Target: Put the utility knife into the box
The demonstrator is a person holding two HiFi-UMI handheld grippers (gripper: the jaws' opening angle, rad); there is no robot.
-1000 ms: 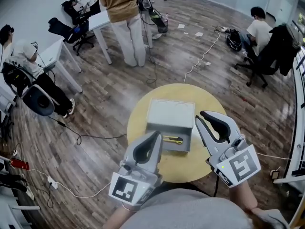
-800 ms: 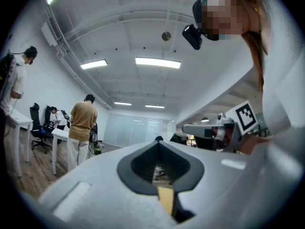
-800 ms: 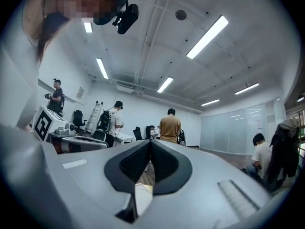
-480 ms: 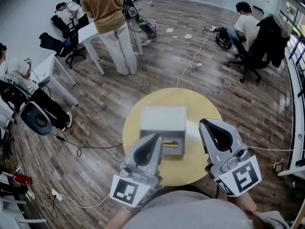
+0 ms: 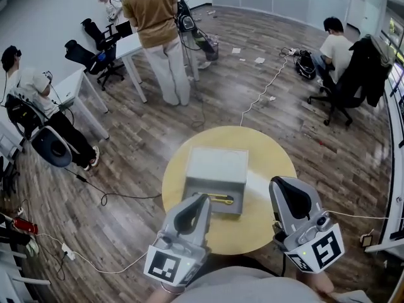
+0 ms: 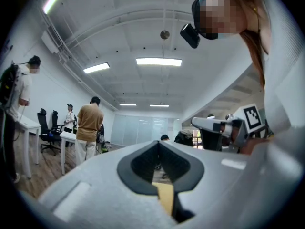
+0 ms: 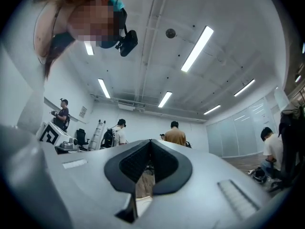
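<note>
On the round yellow table (image 5: 260, 223), the head view alone shows the utility knife (image 5: 221, 199) lying in the grey box's (image 5: 216, 164) open near section, along its front edge. The left gripper (image 5: 203, 199) tips sit just beside the knife. Its own view shows the jaws pressed together, holding nothing. The right gripper (image 5: 282, 180), also closed and empty, hangs over the table's right rim, clear of the box.

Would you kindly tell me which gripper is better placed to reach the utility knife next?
Left, probably. The left gripper has its tip beside the utility knife at the box front, while the right gripper hangs farther off near the table edge. Both are shut.
</note>
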